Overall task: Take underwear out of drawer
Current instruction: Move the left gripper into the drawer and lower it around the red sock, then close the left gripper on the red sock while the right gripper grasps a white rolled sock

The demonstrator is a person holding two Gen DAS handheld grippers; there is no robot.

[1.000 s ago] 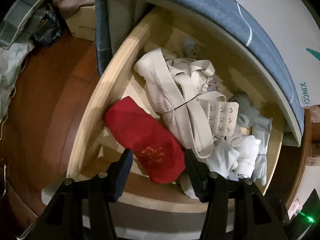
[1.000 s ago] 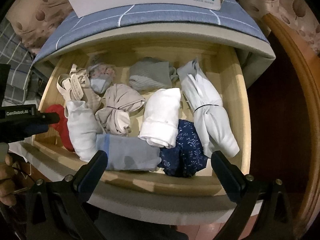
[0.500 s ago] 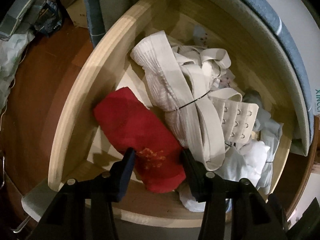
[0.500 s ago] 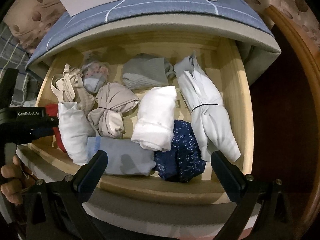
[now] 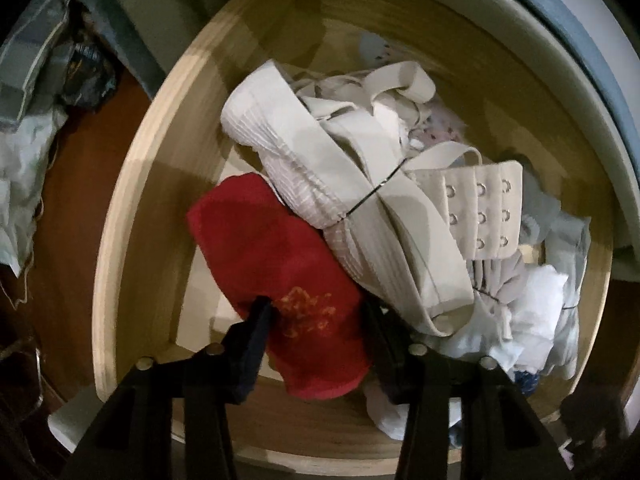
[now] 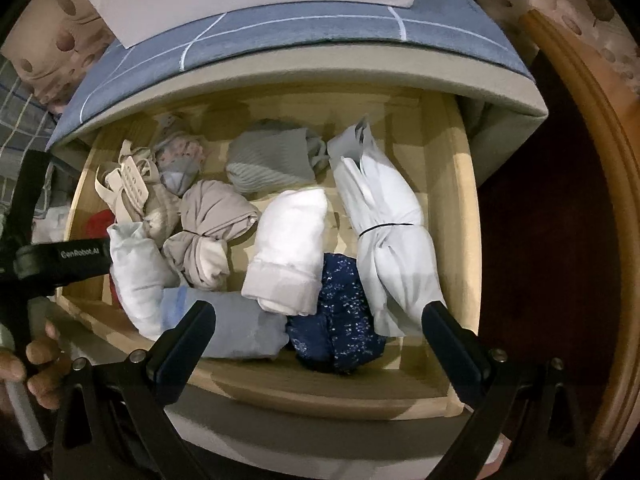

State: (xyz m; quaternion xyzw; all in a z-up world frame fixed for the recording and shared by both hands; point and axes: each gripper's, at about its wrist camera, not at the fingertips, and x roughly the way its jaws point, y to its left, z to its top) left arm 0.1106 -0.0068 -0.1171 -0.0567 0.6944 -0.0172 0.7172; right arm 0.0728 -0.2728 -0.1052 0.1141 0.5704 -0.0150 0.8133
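An open wooden drawer point(image 5: 132, 208) holds several rolled underwear bundles. At its near left corner lies a red underwear roll point(image 5: 280, 264) with an orange embroidered patch. My left gripper point(image 5: 316, 316) points straight down over it, and its jaws are closing with the red roll's near end between them; the fingertips point(image 5: 260, 316) stand at the cloth's two sides. In the right wrist view only a sliver of the red roll point(image 6: 96, 220) shows behind the left tool's black body point(image 6: 60, 258). My right gripper point(image 6: 318, 328) hangs wide open over the drawer's front edge point(image 6: 320, 396), holding nothing.
A beige bra bundle point(image 5: 380, 208) leans against the red roll. White point(image 6: 288, 256), navy point(image 6: 340, 320), grey point(image 6: 272, 160) and pale blue point(image 6: 384, 240) rolls fill the drawer. A blue-covered mattress point(image 6: 280, 40) with a white box overhangs the back. A hand point(image 6: 36, 364) grips the left tool.
The left gripper sank toward the red roll and its jaws narrowed around the roll's near end. The right gripper drifted slightly and stayed wide open.
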